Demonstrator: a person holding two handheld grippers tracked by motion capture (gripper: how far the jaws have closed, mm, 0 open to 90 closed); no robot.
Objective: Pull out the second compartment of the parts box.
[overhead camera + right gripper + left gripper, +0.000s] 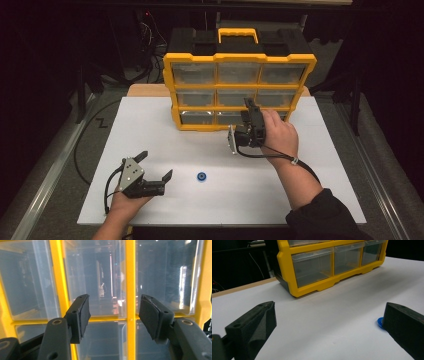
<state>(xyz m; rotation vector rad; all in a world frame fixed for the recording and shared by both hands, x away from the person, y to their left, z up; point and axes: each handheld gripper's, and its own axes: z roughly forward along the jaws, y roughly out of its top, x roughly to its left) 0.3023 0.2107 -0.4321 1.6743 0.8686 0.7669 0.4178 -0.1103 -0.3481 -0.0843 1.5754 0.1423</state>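
Observation:
A yellow organizer (240,92) with clear drawers stands upright at the back of the white table (150,125). A small blue ring (202,176) lies flat on the table near the front. My left gripper (157,164) rests low at the front left, open, with nothing between its fingers. In the left gripper view the blue ring (380,322) peeks out beside the right-hand finger (404,327). My right gripper (251,111) is held up close to the organizer's front. Its jaws stand partly apart around nothing, and a yellow divider (130,277) between two drawers runs through the right gripper (113,307) gap.
The organizer's black back and yellow handle (238,34) rise behind it, on a wooden board (147,90). A black cable (87,135) loops off the table's left edge. Dark floor and metal rails (45,185) flank the table.

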